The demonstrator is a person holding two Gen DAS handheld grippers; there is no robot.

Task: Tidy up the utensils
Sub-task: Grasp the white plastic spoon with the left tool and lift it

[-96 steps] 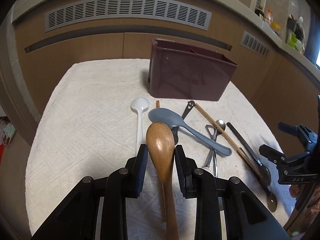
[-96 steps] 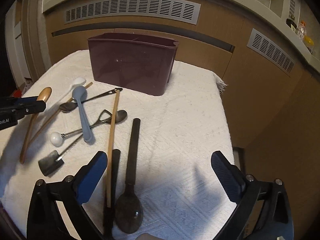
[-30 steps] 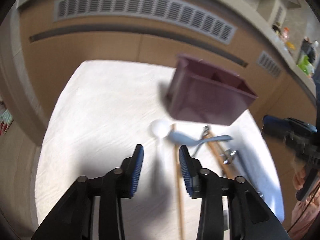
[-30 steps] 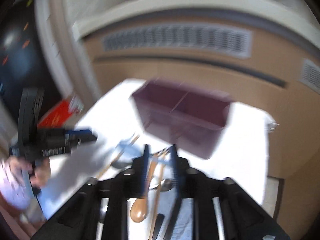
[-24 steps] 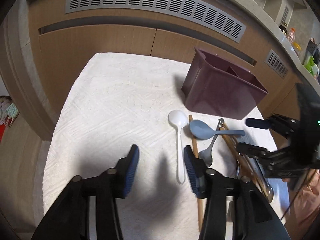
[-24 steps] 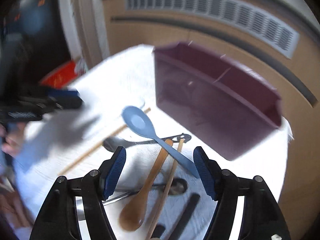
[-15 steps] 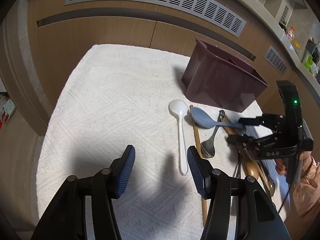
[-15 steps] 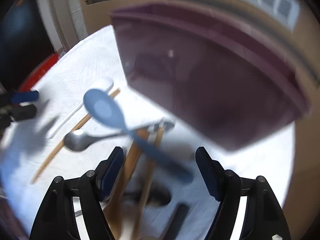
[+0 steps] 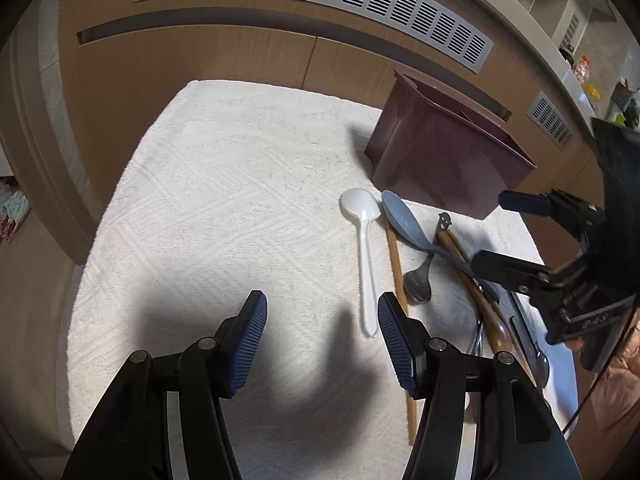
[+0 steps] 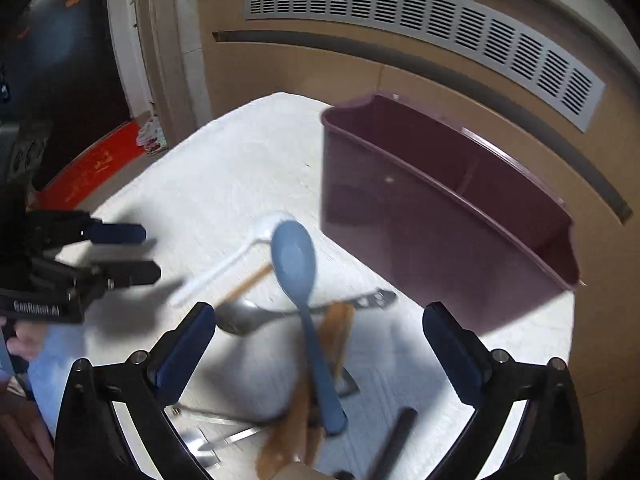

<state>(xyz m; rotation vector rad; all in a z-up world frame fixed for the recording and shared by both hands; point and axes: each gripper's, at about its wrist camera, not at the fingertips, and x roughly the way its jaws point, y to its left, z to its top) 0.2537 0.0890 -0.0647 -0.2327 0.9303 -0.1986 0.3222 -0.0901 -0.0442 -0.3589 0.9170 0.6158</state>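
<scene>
Right gripper (image 10: 318,344), jaws spread, straddles blue spoon (image 10: 302,292), bowl pointing toward maroon caddy (image 10: 440,216).

One dark maroon caddy (image 9: 448,164) is seen at the upper right of the left wrist view, and two compartments are counted inside it in the right wrist view. One white towel (image 9: 224,208) is spread beneath. One white plastic spoon (image 9: 362,220), one blue-grey spoon (image 9: 402,222) and one wooden spoon (image 9: 490,312) are counted at right of centre. At least one metal spoon (image 9: 418,280) and one loose chopstick (image 9: 398,268) are made out; the rest of the pile is too tangled to be counted. Two grippers, left gripper (image 9: 322,344) and right gripper (image 10: 320,352), are seen.
</scene>
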